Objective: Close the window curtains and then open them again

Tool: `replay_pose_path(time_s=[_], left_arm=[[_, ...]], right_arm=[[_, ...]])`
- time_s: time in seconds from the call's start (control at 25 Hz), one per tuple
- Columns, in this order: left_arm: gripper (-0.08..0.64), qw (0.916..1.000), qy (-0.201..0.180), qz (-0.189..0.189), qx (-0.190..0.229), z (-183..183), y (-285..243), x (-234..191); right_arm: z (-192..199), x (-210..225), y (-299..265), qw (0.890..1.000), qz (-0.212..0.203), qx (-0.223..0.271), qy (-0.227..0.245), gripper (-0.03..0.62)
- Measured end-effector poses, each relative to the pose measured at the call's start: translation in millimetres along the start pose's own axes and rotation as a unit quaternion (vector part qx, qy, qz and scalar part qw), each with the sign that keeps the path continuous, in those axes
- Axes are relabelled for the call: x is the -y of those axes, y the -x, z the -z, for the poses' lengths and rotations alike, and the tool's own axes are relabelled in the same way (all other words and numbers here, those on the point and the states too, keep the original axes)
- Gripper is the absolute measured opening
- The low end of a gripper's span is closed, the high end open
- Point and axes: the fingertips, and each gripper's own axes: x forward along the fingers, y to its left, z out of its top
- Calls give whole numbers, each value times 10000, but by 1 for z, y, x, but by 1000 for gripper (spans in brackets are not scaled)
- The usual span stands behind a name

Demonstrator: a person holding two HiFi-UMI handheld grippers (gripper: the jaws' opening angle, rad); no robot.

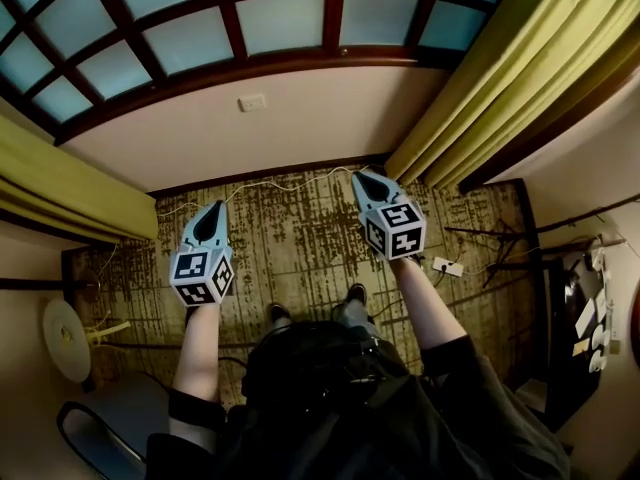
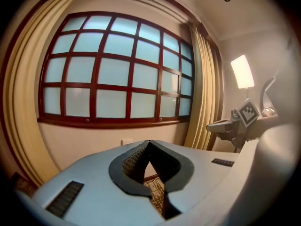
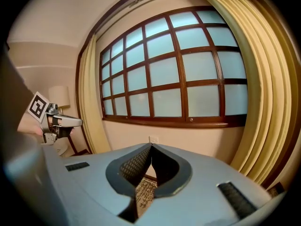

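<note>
A wide window [image 1: 230, 18] with a dark red grid and frosted panes stands uncovered ahead. Yellow curtains are gathered at each side: the left curtain [image 1: 60, 183] and the right curtain [image 1: 520, 78]. My left gripper [image 1: 213, 208] and right gripper [image 1: 362, 175] point toward the wall under the window, well short of both curtains. Both are shut with nothing in them. In the left gripper view the closed jaws [image 2: 148, 142] face the window [image 2: 117, 69], with the right gripper [image 2: 235, 124] off to the side. The right gripper view shows its closed jaws [image 3: 151, 146] and the right curtain [image 3: 268, 93].
Patterned carpet [image 1: 290, 238] carries a white cable and a power strip [image 1: 447, 265]. A wall socket [image 1: 252, 102] sits below the sill. At the left are a round white table [image 1: 65, 338] and a chair [image 1: 100, 438]. A dark stand [image 1: 500, 248] is at the right. A lit lamp [image 2: 242, 72] glows beside the right curtain.
</note>
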Motion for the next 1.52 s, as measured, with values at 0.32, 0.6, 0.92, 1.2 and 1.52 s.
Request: replay_pose_path(time_s=[0.32,0.6,0.92,1.2,1.52], left_arm=[[0,9998,98,-112,90,1,5,-4],[0,10000,71,-58,-4,3,-11,12],[1,9997,112,140,-190,9,-35,50],[1,9990,177,343,-236,8,-67,101],[1,9980,139,599,-169,-5,-113,177]], right_arm=[[2,-2,1,10000,-1,-4,-10,0],[7,18,5,9999,65,-48,-73,0],[20,55,18,9996,130,-26,-262,0],[30,107,39,9990,231,36,-379,0],[20,169,64,9993,173,270,-183,0]])
